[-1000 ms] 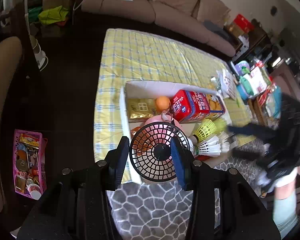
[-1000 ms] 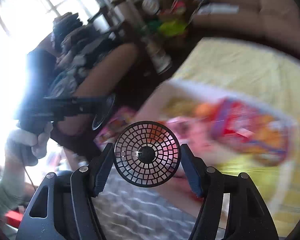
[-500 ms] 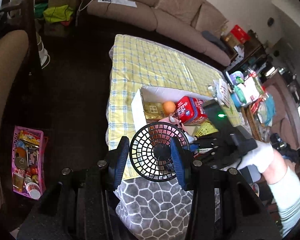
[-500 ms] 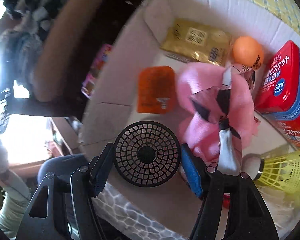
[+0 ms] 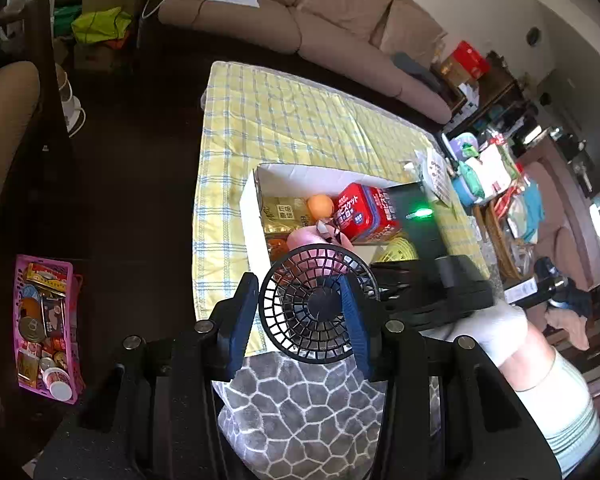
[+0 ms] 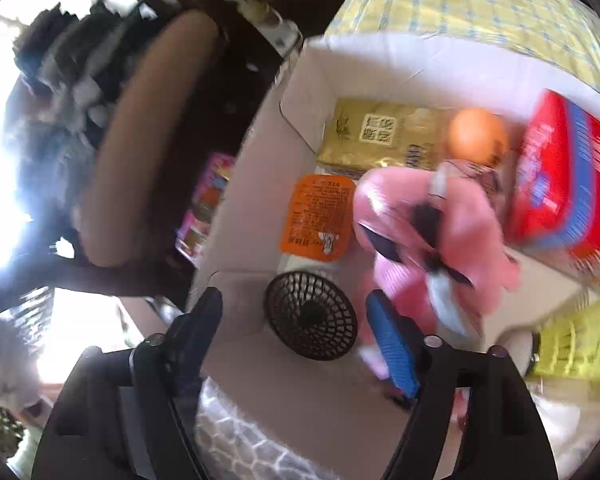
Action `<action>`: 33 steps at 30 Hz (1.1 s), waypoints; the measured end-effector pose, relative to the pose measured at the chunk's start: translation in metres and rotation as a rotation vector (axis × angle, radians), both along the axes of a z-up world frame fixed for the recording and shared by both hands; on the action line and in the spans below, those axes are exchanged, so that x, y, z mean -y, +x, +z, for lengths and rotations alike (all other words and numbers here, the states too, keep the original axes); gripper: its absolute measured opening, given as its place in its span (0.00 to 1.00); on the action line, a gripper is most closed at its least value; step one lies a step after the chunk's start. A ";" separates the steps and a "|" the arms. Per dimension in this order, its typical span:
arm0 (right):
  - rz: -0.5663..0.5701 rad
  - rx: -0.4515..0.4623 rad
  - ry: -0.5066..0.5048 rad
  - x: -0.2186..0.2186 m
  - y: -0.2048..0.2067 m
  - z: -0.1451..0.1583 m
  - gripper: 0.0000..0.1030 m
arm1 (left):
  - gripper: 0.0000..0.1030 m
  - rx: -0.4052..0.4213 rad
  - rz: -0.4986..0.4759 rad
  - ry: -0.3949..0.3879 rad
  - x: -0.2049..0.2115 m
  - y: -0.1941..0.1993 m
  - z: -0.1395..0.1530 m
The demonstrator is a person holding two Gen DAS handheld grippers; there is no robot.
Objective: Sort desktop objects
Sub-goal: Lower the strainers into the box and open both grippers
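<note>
The second grille (image 6: 310, 314), a round black plastic mesh disc with a solid hub, lies on the floor of the white cardboard box (image 6: 380, 64), in the box's near left corner. The right gripper (image 6: 292, 300) straddles it with its jaws wide: they have just been opening, and a gap shows on each side of the disc, so neither blue ribbed pad presses on it. This gripper points steeply down into the box, borne by a white-gloved hand (image 5: 496, 332) that reaches in from the box's right.

A matching black grille (image 5: 316, 308) is clamped in the left gripper (image 5: 298, 312), whose jaws stand narrow against it. It hangs in the air above the box's near edge, tilted down towards the box.

Inside the box, just behind the second grille, lies a flat orange tub (image 6: 320, 216) with a printed foil lid. Right of that is a crumpled pink cloth (image 6: 428, 240) with dark and white parts, just beside the right pad. At the box's far wall lies a shiny gold packet (image 6: 380, 136), with a smooth orange ball (image 6: 476, 132) beside it and a glossy red biscuit pack (image 6: 560, 184) further right. A yellow mesh shuttlecock (image 6: 572, 340) sits at the box's near right.

The box rests on a yellow checked cloth (image 5: 292, 120); a grey cushion (image 5: 312, 412) with a pebble pattern lies at its near side. Well left of the box, on the dark floor, stands a pink basket (image 5: 48, 320) of tins and tubs.
</note>
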State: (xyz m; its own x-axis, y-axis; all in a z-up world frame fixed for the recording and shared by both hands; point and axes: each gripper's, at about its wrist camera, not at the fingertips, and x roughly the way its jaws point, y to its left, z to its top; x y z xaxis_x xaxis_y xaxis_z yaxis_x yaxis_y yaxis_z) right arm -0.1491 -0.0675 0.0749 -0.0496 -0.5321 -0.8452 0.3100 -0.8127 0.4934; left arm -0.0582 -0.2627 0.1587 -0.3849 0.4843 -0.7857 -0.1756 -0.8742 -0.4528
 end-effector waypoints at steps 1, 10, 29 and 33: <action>-0.008 -0.022 -0.005 -0.007 0.005 0.007 0.75 | 0.39 0.002 -0.001 -0.004 -0.002 0.000 -0.001; -0.113 -0.225 0.042 -0.096 0.054 0.061 0.75 | 0.39 0.074 -0.106 -0.120 -0.061 -0.022 -0.029; -0.109 -0.228 0.021 -0.126 0.080 0.049 0.75 | 0.41 0.177 -0.200 -0.429 -0.128 -0.039 -0.098; -0.109 -0.241 0.022 -0.124 0.081 0.049 0.75 | 0.55 0.158 -0.188 -0.415 -0.125 -0.035 -0.086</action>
State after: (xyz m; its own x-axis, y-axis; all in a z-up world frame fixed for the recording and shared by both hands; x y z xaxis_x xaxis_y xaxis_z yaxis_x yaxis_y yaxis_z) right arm -0.0678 0.0564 0.1240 -0.3075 -0.4940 -0.8133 0.3262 -0.8576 0.3976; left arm -0.0932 -0.1377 0.0730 -0.1814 0.1674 -0.9691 -0.3050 -0.9464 -0.1064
